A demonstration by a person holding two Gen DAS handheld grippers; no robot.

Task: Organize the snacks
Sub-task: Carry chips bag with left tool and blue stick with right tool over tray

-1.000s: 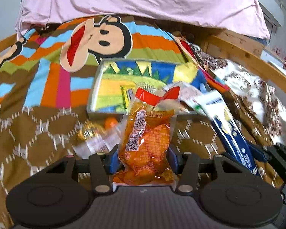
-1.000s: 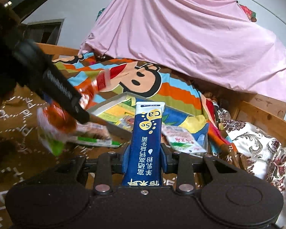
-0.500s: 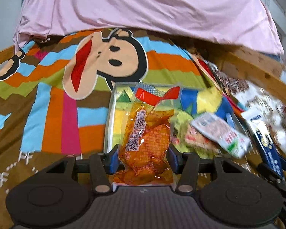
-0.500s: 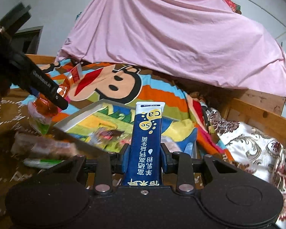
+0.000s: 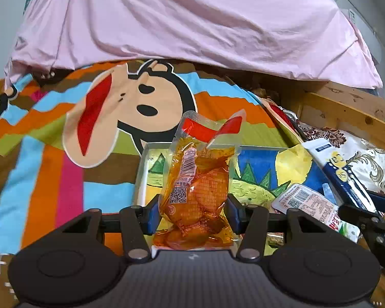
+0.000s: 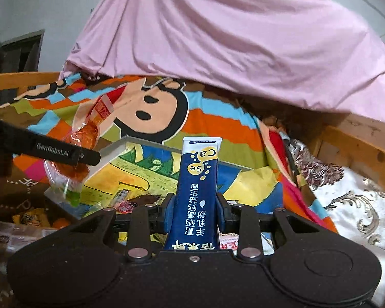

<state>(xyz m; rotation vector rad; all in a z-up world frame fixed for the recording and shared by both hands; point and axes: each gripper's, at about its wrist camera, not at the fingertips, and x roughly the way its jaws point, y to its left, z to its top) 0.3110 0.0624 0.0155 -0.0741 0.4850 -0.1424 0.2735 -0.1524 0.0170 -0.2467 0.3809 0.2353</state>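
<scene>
The left hand-held gripper [image 5: 192, 211] clamped an orange snack pouch [image 5: 196, 192] above the tray [image 5: 141, 172], while the right hand-held gripper [image 6: 193, 214] pinched a blue sachet [image 6: 196, 190].

The left gripper [image 5: 192, 211] points slightly downward, its blue-padded jaws closed on the sides of a clear orange snack pouch [image 5: 196, 191] that stands upright between them. The right gripper [image 6: 193, 211], to the right of that pouch and tilted down likewise, has its jaws clamped on an upright dark blue sachet [image 6: 196, 195].
</scene>
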